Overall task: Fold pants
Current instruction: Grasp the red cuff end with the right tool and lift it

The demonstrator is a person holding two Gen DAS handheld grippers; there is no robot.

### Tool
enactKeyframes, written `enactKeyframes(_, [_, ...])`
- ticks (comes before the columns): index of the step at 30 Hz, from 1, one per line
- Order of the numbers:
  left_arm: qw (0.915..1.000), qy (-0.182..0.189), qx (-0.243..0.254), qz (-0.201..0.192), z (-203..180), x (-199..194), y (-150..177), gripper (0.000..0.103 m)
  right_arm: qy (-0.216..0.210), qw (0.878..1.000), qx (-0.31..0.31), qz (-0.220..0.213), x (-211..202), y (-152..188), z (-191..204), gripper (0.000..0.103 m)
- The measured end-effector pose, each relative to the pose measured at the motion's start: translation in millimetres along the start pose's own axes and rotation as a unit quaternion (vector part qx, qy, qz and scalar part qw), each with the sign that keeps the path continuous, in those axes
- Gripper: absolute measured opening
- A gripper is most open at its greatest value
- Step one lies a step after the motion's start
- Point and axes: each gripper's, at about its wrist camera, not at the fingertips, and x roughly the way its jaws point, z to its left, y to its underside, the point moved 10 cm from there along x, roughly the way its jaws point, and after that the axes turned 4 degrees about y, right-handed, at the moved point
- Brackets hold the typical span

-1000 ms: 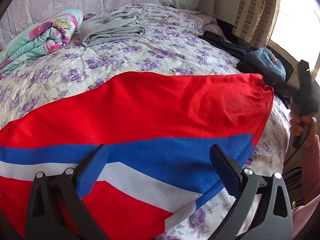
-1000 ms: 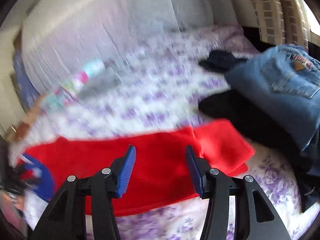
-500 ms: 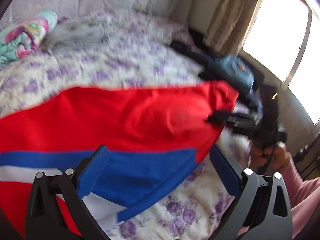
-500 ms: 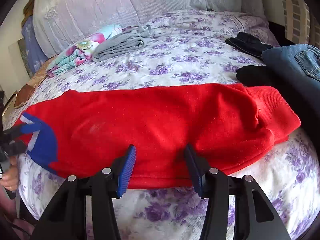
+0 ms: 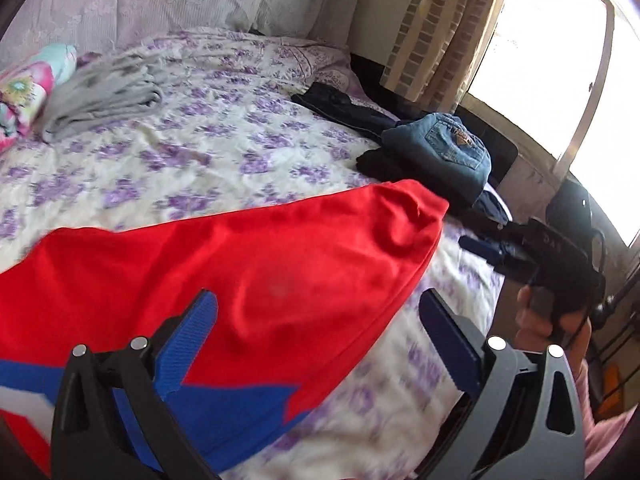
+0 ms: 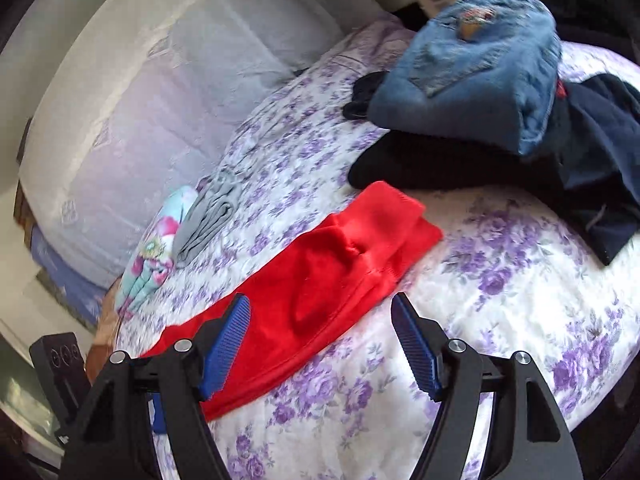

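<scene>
While the left wrist view is considered, the left gripper [image 5: 320, 344] is seen with its jaws spread wide and nothing clamped, the red pants [image 5: 256, 280] lying flat beneath them on the bed [image 5: 200, 152]. Compared with a second ago, more of the red leg and less of the blue-and-white stripe is framed. The right gripper [image 5: 496, 256] is seen clear of the cloth (held in a hand).

From the right wrist view, its jaws have just been opening and now stand wide, with only the pants' edge and bedsheet between them, nothing pressed. The cuff end, framed square-on half a second ago, is now seen aslant and free, so a fresh grasp is judged to be needed before the next fold. The folded jeans [image 6: 468, 80] and dark clothes [image 6: 592, 152] are stacked near that cuff, crowding it.
</scene>
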Motion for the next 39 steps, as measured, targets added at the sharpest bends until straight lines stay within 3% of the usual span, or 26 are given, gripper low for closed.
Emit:
enactKeyframes(5, [0.9960, 0.042, -0.069, 0.038, -21.3, 46.1, 1.4, 0.098, 0.001, 0.998, 0.061, 0.027, 25.4, -4.5, -24.6, 0.074])
enactKeyframes(8, [0.9966, 0.014, -0.076, 0.029, -28.1, 63.1, 0.3, 0.098, 0.001, 0.996, 0.081, 0.029, 38.0, -7.2, -34.0, 0.073])
enactKeyframes(14, [0.9969, -0.068, 0.022, 0.032, -43.2, 82.7, 15.3, 0.098, -0.006, 0.996, 0.081, 0.031, 55.5, -15.5, -36.1, 0.064])
enactKeyframes(19, [0.9970, -0.062, 0.028, 0.036, -44.7, 83.0, 15.1, 0.098, -0.006, 0.996, 0.076, 0.036, 66.0, -18.2, -33.6, 0.049])
enactKeyframes(22, [0.9995, 0.002, 0.027, 0.018, -66.2, 70.7, 13.0, 0.098, -0.015, 0.996, 0.076, 0.037, 67.9, -18.4, -33.9, 0.038])
enactKeyframes(24, [0.9977, 0.023, 0.059, 0.023, -83.7, 71.1, 20.1, 0.098, -0.020, 0.996, 0.072, 0.037, 67.9, -18.1, -35.2, 0.032])
enactKeyframes(28, [0.9923, -0.001, 0.113, 0.052, -93.9, 86.6, 40.1, 0.098, -0.027, 0.997, 0.067, 0.041, 67.0, -15.8, -37.5, 0.030])
enactKeyframes(31, [0.9912, 0.031, 0.120, 0.046, -105.5, 76.5, 37.9, 0.098, -0.031, 0.996, 0.069, 0.045, 66.4, -16.1, -37.7, 0.031])
enactKeyframes(34, [0.9929, 0.028, 0.109, 0.040, -101.5, 72.1, 37.0, 0.098, -0.044, 0.995, 0.069, 0.052, 67.2, -16.2, -34.0, 0.042])
enactKeyframes(36, [0.9919, 0.017, 0.108, 0.065, -95.4, 85.3, 45.3, 0.098, -0.020, 0.997, 0.055, 0.050, 70.4, -15.2, -35.9, 0.036])
enactKeyframes(39, [0.9887, 0.020, 0.142, 0.045, -108.7, 73.3, 46.0, 0.098, -0.008, 0.998, 0.030, 0.045, 69.0, -16.8, -30.5, 0.028])
